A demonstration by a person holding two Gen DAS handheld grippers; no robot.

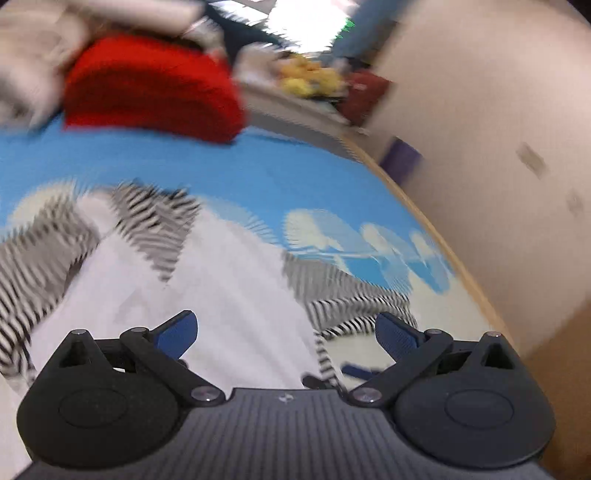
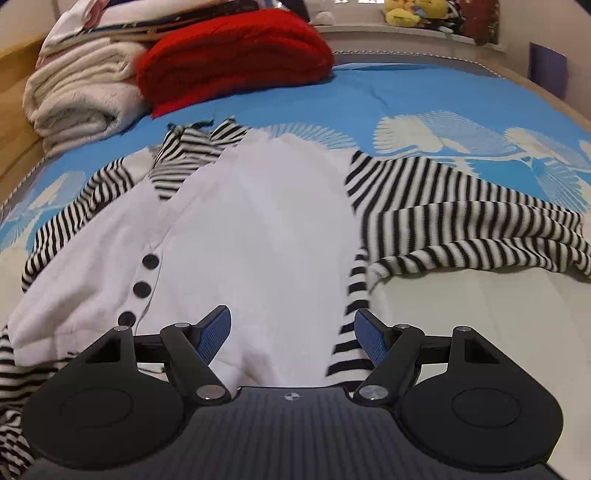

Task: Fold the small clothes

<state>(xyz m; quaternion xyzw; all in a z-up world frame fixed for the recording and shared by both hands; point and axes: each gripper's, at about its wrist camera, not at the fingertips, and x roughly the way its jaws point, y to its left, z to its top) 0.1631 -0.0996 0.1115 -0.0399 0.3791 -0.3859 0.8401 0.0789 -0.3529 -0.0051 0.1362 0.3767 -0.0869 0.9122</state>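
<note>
A small white garment (image 2: 258, 221) with black buttons and black-and-white striped sleeves (image 2: 461, 225) lies spread on a blue and white bed cover (image 2: 406, 99). My right gripper (image 2: 291, 332) is open just above its lower white part, touching nothing. In the blurred left wrist view the same garment (image 1: 221, 273) lies below my left gripper (image 1: 286, 332), which is open and empty, with a striped sleeve (image 1: 351, 295) to its right.
A folded red knit (image 2: 236, 55) and a rolled cream blanket (image 2: 81, 96) sit at the far left of the bed. Yellow soft toys (image 2: 410, 11) stand on a ledge behind. A wooden bed edge (image 1: 424, 218) and a wall (image 1: 498, 129) run along the right.
</note>
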